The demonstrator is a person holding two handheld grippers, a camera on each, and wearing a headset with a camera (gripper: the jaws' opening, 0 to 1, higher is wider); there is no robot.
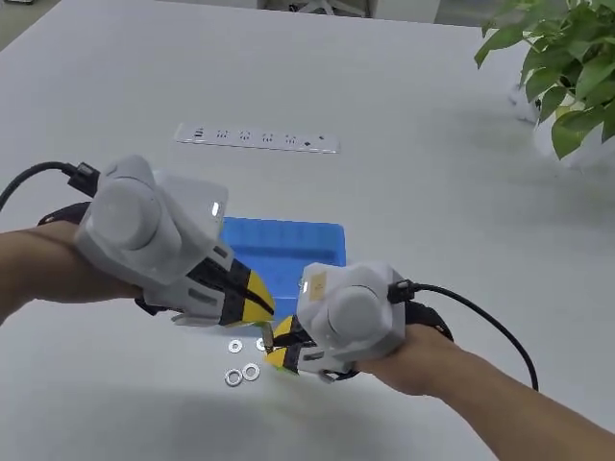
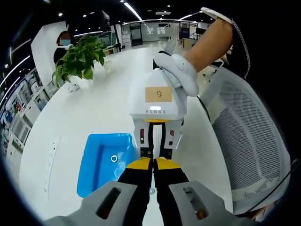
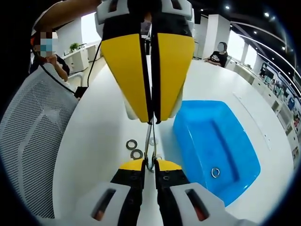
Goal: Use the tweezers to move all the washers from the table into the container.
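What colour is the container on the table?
Blue. The container shows best in the right gripper view, with one washer inside.

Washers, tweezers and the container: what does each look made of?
Washers: metal, probably steel; thin silvery rings with a glint. Tweezers: also bright metal; slim shiny blades. Container: likely plastic; uniform blue, smooth glossy walls, rounded corners.

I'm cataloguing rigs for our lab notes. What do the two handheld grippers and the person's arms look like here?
Both the left gripper and right gripper have rounded light grey-white housings, fingers yellow with black, and a black cable each. The right one carries a tan label. The forearms are bare, no sleeves.
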